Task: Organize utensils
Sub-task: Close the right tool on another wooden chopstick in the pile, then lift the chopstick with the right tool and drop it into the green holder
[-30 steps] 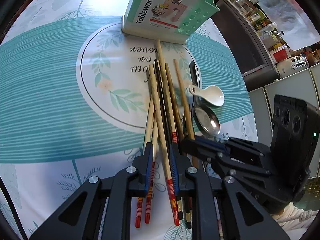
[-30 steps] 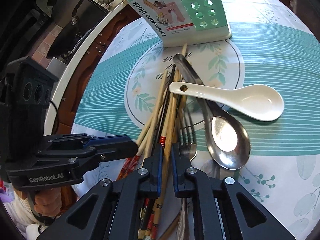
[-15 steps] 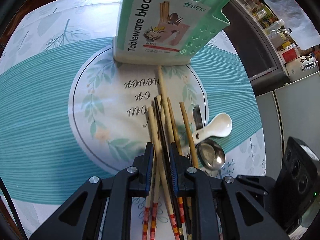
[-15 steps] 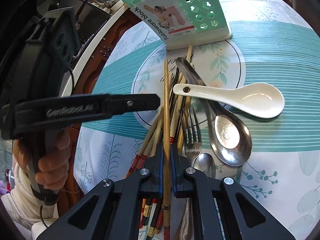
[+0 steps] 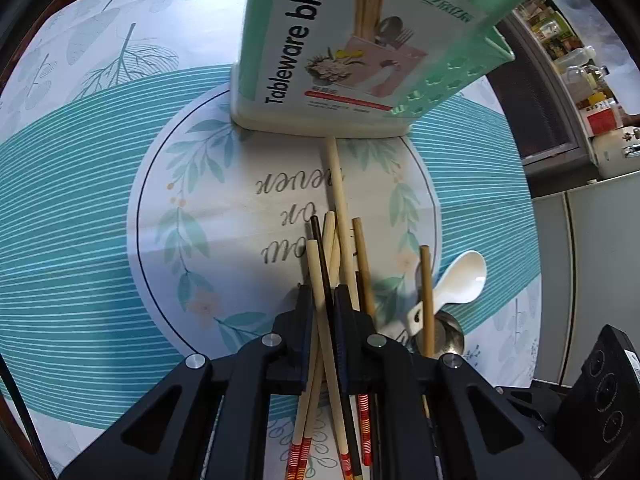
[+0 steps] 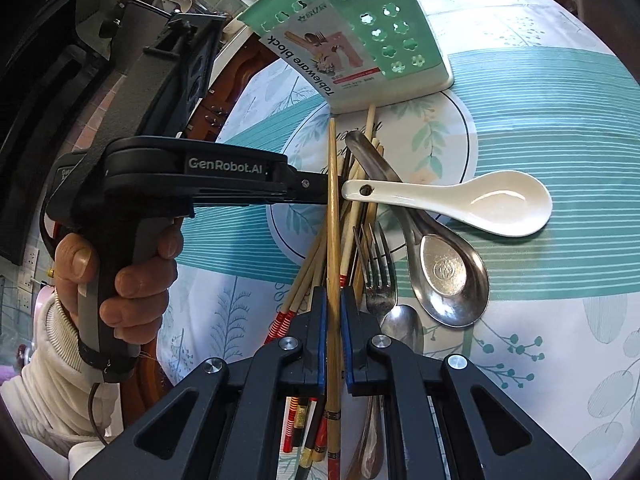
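Note:
A mint-green tableware holder [image 5: 360, 40] stands on the round printed mat; it also shows in the right wrist view [image 6: 360, 40]. A pile of wooden chopsticks [image 6: 352, 216] lies in front of it with a white ceramic spoon [image 6: 460, 200], a steel spoon [image 6: 448, 272] and a fork [image 6: 376, 272]. My left gripper [image 5: 323, 300] is shut on a pale chopstick [image 5: 318, 280] and a dark one, lifted above the pile. My right gripper [image 6: 333, 300] is shut on a single wooden chopstick [image 6: 332, 200], raised off the table. The left gripper's body [image 6: 200, 176] sits left of that chopstick.
The table carries a teal-striped leaf-print cloth [image 5: 72, 220]. A kitchen counter with bottles and jars [image 5: 580, 80] lies beyond the table's far right edge. A second small steel spoon [image 6: 400, 324] lies by the fork. Dark furniture [image 6: 60, 60] stands to the left.
Both grippers have lifted with their chopsticks. The left one moved toward the holder, which looms larger. The right gripper's chopstick has come clear of the pile.

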Motion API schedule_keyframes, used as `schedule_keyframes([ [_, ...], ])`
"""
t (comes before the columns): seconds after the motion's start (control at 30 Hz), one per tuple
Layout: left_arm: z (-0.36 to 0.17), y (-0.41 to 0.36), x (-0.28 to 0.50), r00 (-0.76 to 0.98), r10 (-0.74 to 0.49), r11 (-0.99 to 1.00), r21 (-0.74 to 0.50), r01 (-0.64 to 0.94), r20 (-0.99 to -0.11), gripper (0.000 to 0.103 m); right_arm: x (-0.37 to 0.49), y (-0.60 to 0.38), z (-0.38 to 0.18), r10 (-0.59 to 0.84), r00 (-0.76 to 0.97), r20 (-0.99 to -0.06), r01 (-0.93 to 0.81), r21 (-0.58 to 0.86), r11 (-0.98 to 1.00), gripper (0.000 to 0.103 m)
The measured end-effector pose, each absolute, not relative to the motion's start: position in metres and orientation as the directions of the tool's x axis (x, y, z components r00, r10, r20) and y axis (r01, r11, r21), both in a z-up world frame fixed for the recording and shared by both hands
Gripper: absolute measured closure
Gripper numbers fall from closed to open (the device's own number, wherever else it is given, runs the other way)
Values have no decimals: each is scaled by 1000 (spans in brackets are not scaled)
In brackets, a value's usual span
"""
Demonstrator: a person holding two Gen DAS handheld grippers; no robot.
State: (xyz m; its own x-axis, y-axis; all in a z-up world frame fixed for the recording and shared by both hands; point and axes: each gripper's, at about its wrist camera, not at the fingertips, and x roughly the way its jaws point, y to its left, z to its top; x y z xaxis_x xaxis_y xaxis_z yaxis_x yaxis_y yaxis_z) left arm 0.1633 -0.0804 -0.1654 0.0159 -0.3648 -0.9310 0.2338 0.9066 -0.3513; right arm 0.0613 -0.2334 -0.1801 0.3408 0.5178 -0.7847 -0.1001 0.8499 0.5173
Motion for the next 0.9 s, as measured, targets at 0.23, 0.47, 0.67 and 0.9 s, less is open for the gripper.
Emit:
schedule_keyframes([
  [0.23,-163,-72,162,31,-359,911,-343,228,-933,98,59,-234,-179,519,341,-784,-92,521,848,96],
  [0.47,-160,-45,161,51,-362,920,-348,179,-931,99,60,-230,-180,523,339,-782,-98,523,847,96],
  [0.67,-172,-19,159,11,-408,907,-404,115,-913,99,59,-227,-180,527,331,-783,-97,528,844,96],
  [0.9,-168,-7,150,40,-455,886,-448,119,-889,100,58,-224,-179,528,329,-783,-97,528,843,96],
])
